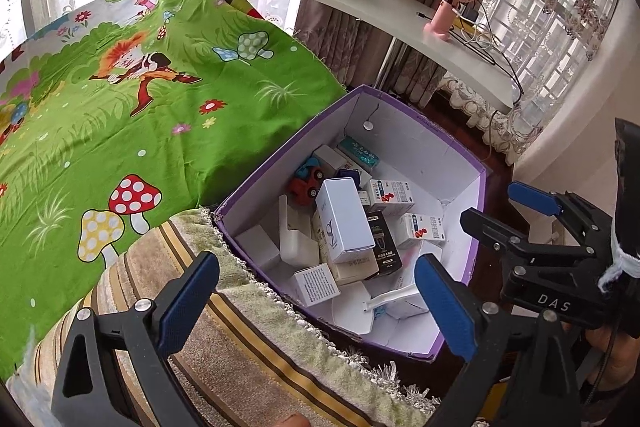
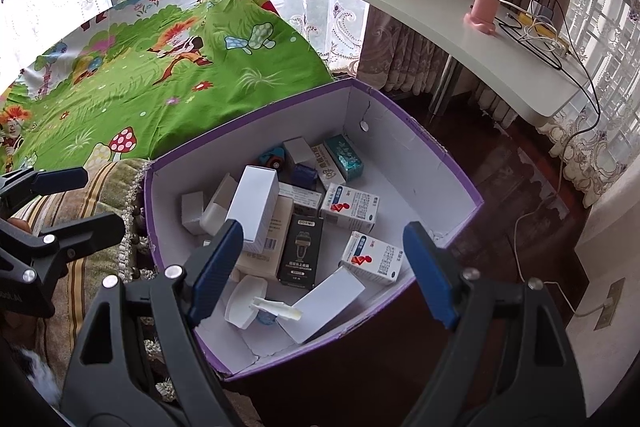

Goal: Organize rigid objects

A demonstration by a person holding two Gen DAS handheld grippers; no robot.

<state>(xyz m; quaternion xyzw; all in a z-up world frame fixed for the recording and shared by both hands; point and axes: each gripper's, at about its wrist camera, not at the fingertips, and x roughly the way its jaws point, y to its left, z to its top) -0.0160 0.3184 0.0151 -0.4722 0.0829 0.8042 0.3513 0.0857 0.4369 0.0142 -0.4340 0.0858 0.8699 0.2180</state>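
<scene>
only the left wrist view shows the red toy car (image 1: pixel 304 189) among the small cartons in the purple box (image 1: pixel 256 183) (the right view hides it behind a white carton (image 2: pixel 256 211)). both tools tilt down over the box: left hand-held gripper (image 1: pixel 316 301) wide and empty, right hand-held gripper (image 2: pixel 320 267) wide and empty, the cartons lying below them.

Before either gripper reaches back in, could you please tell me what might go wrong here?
1. The tall white box leans on other boxes, so a nudge may topple it.
2. The purple box seems to sit at the striped cushion's edge; pushing may shift it.
3. The left gripper and right gripper hang open close together and may collide.
</scene>
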